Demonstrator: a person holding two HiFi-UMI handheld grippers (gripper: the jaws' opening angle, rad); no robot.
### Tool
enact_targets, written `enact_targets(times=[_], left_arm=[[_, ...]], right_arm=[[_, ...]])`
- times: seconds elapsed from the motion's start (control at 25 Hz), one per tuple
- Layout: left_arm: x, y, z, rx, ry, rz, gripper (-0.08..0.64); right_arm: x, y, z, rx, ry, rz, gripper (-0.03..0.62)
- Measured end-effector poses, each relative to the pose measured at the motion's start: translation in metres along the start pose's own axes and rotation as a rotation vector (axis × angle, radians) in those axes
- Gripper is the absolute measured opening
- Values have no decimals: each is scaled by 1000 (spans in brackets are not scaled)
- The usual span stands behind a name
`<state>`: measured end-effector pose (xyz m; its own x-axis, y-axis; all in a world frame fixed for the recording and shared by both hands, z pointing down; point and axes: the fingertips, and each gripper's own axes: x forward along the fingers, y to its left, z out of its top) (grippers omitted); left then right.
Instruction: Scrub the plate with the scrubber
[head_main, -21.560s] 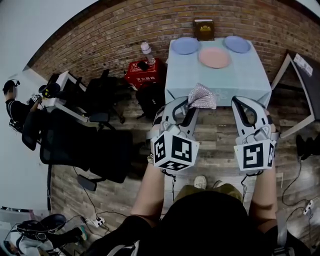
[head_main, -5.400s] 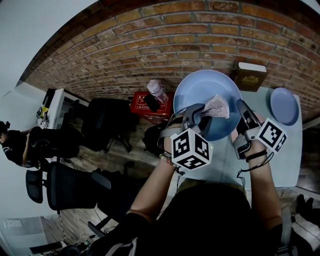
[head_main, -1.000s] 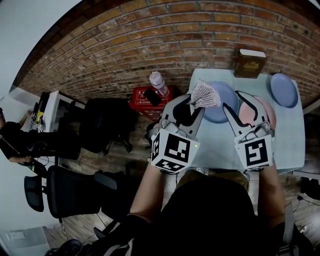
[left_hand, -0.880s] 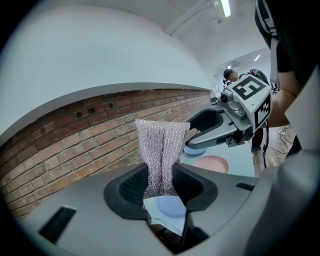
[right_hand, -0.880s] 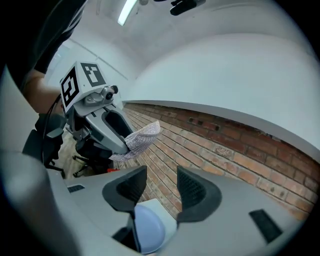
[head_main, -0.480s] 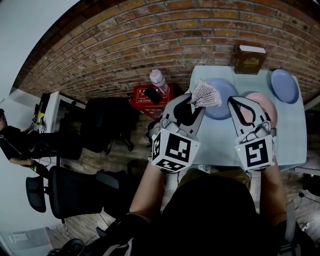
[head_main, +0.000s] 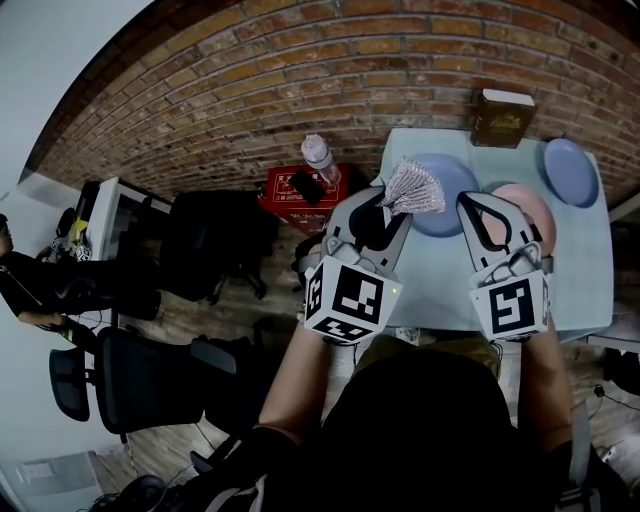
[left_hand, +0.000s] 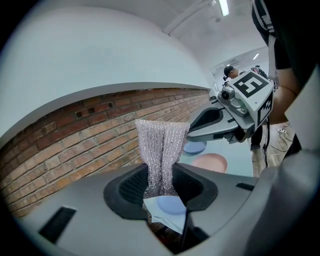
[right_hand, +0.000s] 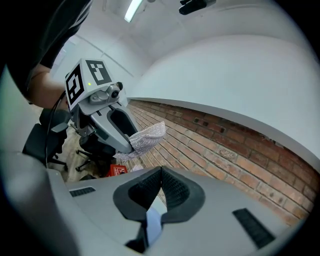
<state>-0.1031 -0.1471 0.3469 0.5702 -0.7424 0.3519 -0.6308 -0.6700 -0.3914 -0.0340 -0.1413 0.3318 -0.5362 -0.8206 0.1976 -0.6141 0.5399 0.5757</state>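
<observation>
**Scrubber pinched in the left, right one shut on nothing, plate just sitting there**

So the left gripper has its jaws clamped on the silvery mesh scrubber. The loose end fans out past the tips, toward 1 o'clock in the head view. The right gripper is closed all the way, pads touching, nothing between them. Both are held side by side over the near edge of the pale blue table, not touching each other.

The blue plate lies flat on the table at 3 o'clock from the scrubber, partly covered by it in that view. The scrubber is up in the air, not on the plate. A pink plate sits just beside it at 3 o'clock, and a second blue plate is at 1 o'clock from the pink one. A brown box stands at the table's far edge by the brick wall.
</observation>
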Motion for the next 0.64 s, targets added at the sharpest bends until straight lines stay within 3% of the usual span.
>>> enact_targets(times=[0.64], left_arm=[[-2,6,-5,-11,-4,7,166]], right_arm=[[3,1,7,-2,-12,5,35]])
